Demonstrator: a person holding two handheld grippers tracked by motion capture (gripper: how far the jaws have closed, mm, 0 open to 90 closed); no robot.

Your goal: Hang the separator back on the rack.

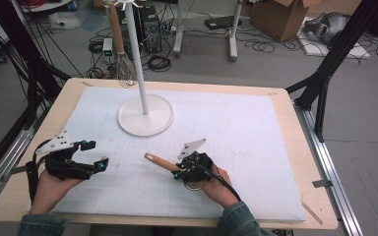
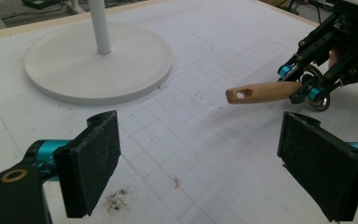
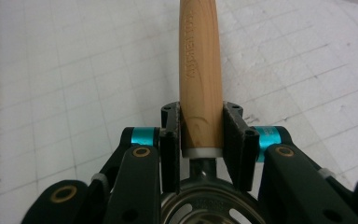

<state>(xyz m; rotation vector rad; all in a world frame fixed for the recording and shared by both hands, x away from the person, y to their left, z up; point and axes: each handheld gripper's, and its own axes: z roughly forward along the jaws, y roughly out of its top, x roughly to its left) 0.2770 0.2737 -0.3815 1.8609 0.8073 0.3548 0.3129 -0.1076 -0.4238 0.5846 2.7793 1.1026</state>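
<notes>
The white foam mat point(image 1: 256, 147) covers most of my table, and at about eleven o'clock on it stands the white hanging stand point(image 1: 144, 116), a round base with a tall pole. One whisk point(image 1: 123, 64) with a wooden handle already hangs from its top hooks, at twelve o'clock from my left hand.

My left tongs point(image 1: 94, 153) sit at eight o'clock on the mat, jaws wide apart with nothing between them, resting idle.

My right tongs point(image 1: 178, 172) are at five o'clock from the stand's base, clamped on a second utensil point(image 1: 160, 162) just where the wooden handle meets its metal end; the handle points toward ten o'clock, and its far tip has a hanging hole.

By my reckoning the pick-up is done. What is left is carrying this utensil up to the stand and slipping its hole over a free hook.
</notes>
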